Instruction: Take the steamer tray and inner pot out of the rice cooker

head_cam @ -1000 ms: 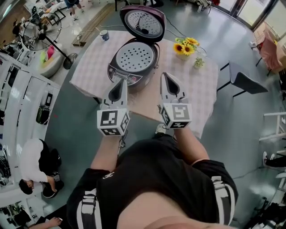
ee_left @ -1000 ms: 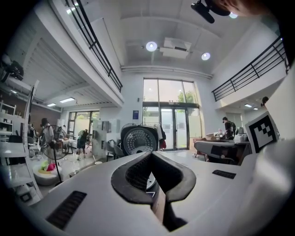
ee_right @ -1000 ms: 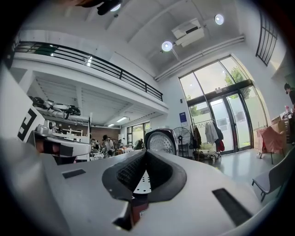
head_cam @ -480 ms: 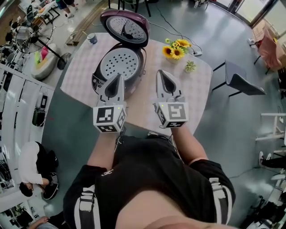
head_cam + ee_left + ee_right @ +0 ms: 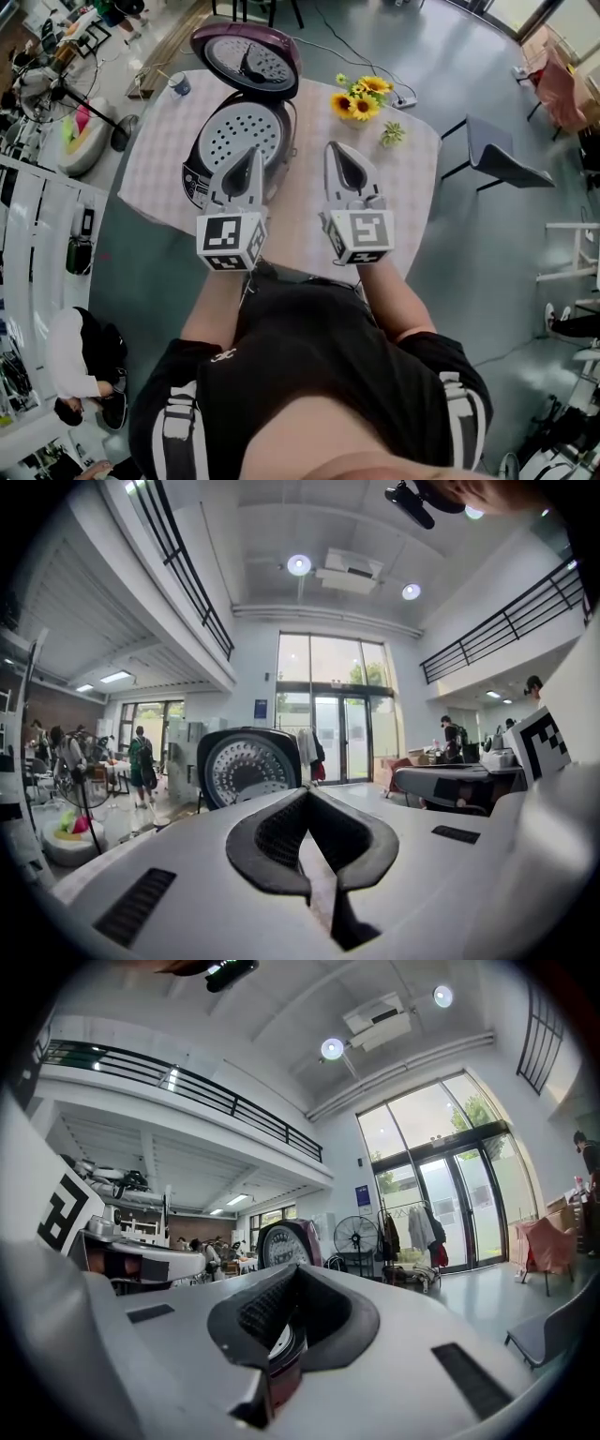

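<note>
Left gripper (image 5: pixel 251 156) and right gripper (image 5: pixel 334 150) both fully closed and empty, held level near the open rice cooker (image 5: pixel 194 176), steamer tray (image 5: pixel 234 129) seated inside.

lid (image 5: pixel 246 61) upright at back, cooker (image 5: pixel 195 176) top open | flowers (image 5: pixel 359 98) R of it | table (image 5: pixel 305 141) bare btwn

Bright, even daylight; strong fisheye warp, dark vignetted corners

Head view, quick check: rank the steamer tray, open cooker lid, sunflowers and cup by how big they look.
1. The open lid and the steamer tray look about alike, too close to rank.
2. The sunflowers.
3. The cup, the smallest.
</note>
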{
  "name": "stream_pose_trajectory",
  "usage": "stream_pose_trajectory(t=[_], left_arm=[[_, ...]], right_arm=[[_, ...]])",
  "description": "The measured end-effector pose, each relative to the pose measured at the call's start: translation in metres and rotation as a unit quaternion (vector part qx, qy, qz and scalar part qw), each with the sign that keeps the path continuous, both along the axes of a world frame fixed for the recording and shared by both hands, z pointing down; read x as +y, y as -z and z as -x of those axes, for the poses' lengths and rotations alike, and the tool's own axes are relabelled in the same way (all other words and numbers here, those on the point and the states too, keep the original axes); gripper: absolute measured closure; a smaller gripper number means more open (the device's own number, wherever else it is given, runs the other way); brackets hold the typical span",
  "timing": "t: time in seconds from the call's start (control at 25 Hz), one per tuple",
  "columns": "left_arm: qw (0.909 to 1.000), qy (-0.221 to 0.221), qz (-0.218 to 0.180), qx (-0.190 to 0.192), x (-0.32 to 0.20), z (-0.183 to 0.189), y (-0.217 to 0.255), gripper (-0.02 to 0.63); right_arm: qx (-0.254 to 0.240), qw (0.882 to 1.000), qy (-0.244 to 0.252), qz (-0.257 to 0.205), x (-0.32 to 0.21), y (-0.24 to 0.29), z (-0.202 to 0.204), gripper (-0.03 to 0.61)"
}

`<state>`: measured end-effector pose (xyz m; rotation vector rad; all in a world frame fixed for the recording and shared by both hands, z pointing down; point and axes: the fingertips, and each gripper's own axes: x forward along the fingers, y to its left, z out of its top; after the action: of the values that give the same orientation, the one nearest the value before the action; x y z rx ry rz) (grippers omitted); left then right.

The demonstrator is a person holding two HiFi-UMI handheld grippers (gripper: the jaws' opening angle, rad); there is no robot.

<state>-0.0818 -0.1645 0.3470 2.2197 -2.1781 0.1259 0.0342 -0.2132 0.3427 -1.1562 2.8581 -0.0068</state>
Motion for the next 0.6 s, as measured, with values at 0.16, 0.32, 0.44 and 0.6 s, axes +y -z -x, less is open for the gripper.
stream_pose_trajectory(t=[0.16,0.32,0.44,0.6], left_arm=[[0.9997,-0.021,0.008,-0.006,-0.01,0.012,-0.002,0.611],[0.9993,-0.036,0.006,-0.001,-0.02,0.038,-0.001,0.611],[0.9987,-0.05,0.007,0.003,-0.027,0.058,-0.002,0.611],[0.9976,-0.069,0.008,0.002,-0.033,0.083,-0.005,0.611]], right_arm=[[0.003,1.0,-0.02,0.005,-0.006,-0.003,0.013,0.577],[0.005,0.999,-0.036,0.007,-0.011,-0.004,0.035,0.577],[0.007,0.999,-0.053,0.006,-0.015,-0.003,0.05,0.577],[0.012,0.997,-0.075,0.007,-0.019,-0.008,0.071,0.577]])
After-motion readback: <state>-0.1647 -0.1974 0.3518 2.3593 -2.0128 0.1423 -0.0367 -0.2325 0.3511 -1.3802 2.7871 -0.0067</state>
